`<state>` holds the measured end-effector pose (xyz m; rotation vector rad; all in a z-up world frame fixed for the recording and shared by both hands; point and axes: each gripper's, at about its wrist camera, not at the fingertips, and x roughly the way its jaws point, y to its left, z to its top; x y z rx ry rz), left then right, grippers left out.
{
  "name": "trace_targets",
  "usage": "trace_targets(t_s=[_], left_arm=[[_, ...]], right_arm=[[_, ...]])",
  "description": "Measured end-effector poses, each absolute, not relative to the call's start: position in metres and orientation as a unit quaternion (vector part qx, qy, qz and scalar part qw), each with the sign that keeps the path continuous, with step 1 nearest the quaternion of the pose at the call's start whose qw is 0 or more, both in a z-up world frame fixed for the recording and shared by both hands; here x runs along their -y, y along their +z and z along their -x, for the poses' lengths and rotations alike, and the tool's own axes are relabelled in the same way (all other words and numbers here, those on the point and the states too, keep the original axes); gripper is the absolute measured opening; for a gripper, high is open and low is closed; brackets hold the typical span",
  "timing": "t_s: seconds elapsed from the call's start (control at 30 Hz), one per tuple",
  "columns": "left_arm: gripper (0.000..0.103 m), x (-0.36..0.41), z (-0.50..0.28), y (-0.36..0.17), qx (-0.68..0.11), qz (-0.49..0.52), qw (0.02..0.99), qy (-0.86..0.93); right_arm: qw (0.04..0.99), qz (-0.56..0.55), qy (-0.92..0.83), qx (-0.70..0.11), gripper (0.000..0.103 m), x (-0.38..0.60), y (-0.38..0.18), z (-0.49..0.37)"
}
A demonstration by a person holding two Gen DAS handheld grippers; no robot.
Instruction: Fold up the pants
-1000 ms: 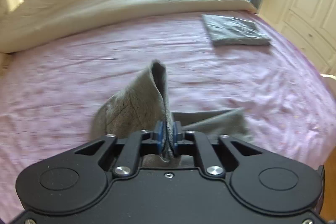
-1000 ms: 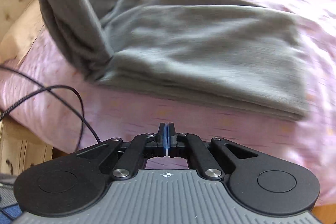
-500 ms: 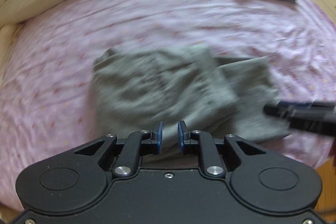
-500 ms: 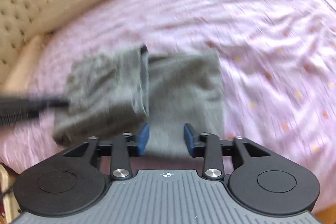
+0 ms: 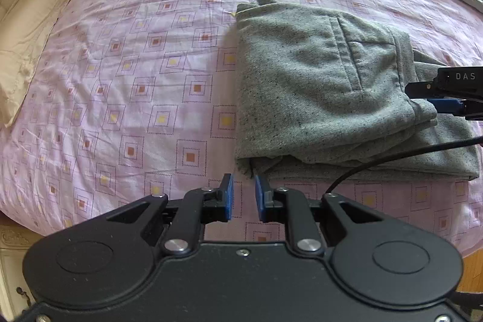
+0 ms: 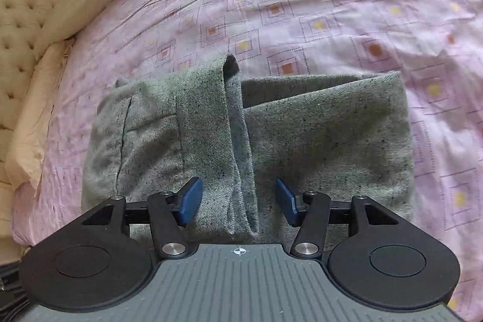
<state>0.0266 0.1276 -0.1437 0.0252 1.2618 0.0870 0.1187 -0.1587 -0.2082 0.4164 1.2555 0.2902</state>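
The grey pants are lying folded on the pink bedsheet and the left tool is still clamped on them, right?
Not quite. The left wrist view shows the left tool open and empty, just short of the grey pants, which do lie folded on the pink bedsheet.

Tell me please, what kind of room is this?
Most likely a bedroom: the pants lie on a bed with a pink patterned sheet, a cream pillow at one side and a tufted headboard behind it.
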Motion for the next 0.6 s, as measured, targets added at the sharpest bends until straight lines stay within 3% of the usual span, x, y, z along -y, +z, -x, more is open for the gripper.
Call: trace_targets(t_s=[0.1, 0.13, 0.17, 0.23, 0.6], left_arm=[[0.026, -0.132, -0.026, -0.148, -0.592, 0.0, 0.805, 0.039], [0.026, -0.133, -0.025, -0.149, -0.592, 0.002, 0.805, 0.037], [0.026, -0.134, -0.025, -0.151, -0.592, 0.003, 0.805, 0.033], [0.026, -0.132, -0.024, -0.151, -0.587, 0.002, 0.81, 0.022], [0.032, -0.086, -0.018, -0.147, -0.533, -0.031, 0.841, -0.086]], right_arm=[[0.776, -0.184, 0.135, -0.588, 0.056, 0.152, -0.207, -0.119], [0.769, -0.187, 0.135, -0.597, 0.049, 0.15, -0.207, -0.121], [0.761, -0.195, 0.144, -0.601, 0.039, 0.148, -0.206, -0.122], [0.76, -0.186, 0.152, -0.604, 0.008, 0.142, -0.201, -0.124], [0.777, -0.232, 0.217, -0.544, 0.007, 0.131, -0.111, -0.149]])
